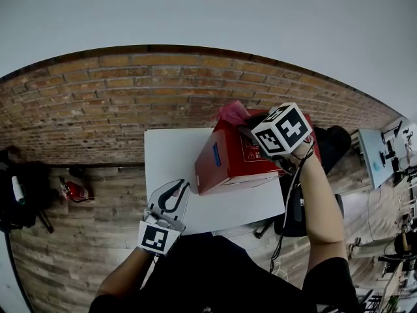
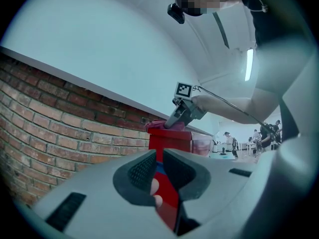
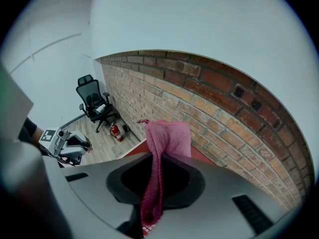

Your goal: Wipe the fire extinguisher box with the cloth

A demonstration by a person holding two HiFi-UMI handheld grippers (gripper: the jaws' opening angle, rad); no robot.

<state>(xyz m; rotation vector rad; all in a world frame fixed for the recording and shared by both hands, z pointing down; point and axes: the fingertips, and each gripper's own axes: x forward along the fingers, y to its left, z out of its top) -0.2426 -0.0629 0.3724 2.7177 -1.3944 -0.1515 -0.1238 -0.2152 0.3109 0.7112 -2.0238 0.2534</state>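
Observation:
The red fire extinguisher box (image 1: 228,158) (image 2: 172,141) stands on a white table (image 1: 169,155), its side bearing a blue patch. A pink cloth (image 1: 231,113) (image 3: 167,136) lies over the box's top far edge. My right gripper (image 1: 247,132) (image 3: 154,183) is shut on that cloth and tilts down onto the box top; it also shows small in the left gripper view (image 2: 180,117). My left gripper (image 1: 177,191) (image 2: 159,176) points level at the box from the table's front left. Its jaws stand a narrow gap apart with nothing between them, and the box shows through the gap.
A brick wall (image 1: 130,96) runs behind the table. A small red extinguisher (image 1: 75,191) (image 3: 115,131) lies on the wooden floor to the left, near a black office chair (image 3: 94,101). Another dark chair (image 1: 332,142) stands right of the table.

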